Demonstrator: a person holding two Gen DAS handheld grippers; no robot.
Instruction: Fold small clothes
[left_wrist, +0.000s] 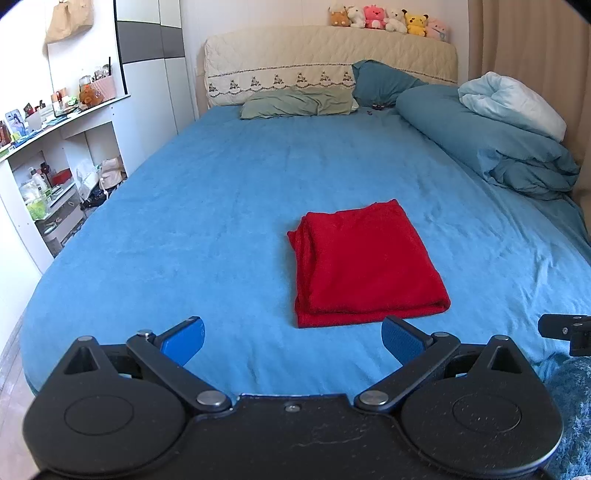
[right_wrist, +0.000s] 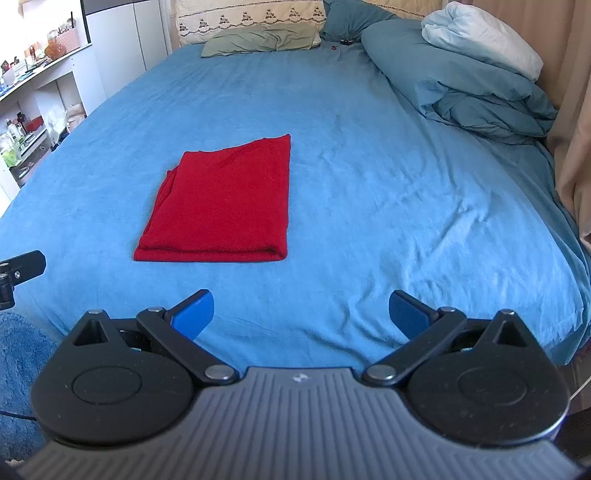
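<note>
Red fleecy cloth (left_wrist: 365, 264), folded into a neat rectangle of several layers, lies flat on the blue bedsheet (left_wrist: 207, 206). From the left gripper (left_wrist: 291, 338) it sits just ahead and a little to the right of the fingertips, its thick folded edge nearest the gripper and its loose layered edges showing along the left side. From the right gripper (right_wrist: 300, 314) the same cloth (right_wrist: 221, 205) lies ahead and well to the left, apart from both fingers.

Both grippers hover near the foot edge of the bed, jaws spread wide, blue pads (left_wrist: 184, 338) holding nothing and touching nothing. A black part at the right edge of the left view seems to be a piece of the right gripper, though too little of it shows to be sure.

Farther ahead of the grippers, a crumpled teal duvet (right_wrist: 476, 96) is heaped along the right side of the bed with a pale blue-white bundle (right_wrist: 480, 37) on top. At the far end a grey-green pillow (left_wrist: 299, 103) and a teal pillow (left_wrist: 384, 83) rest against a cream quilted headboard (left_wrist: 328, 48), and a row of small plush toys (left_wrist: 388, 20) sits along its top. Off to the left stands a white shelf unit (left_wrist: 59, 147) crowded with bottles and small items. A shaggy blue rug (right_wrist: 18, 369) lies on the floor below the foot of the bed.
</note>
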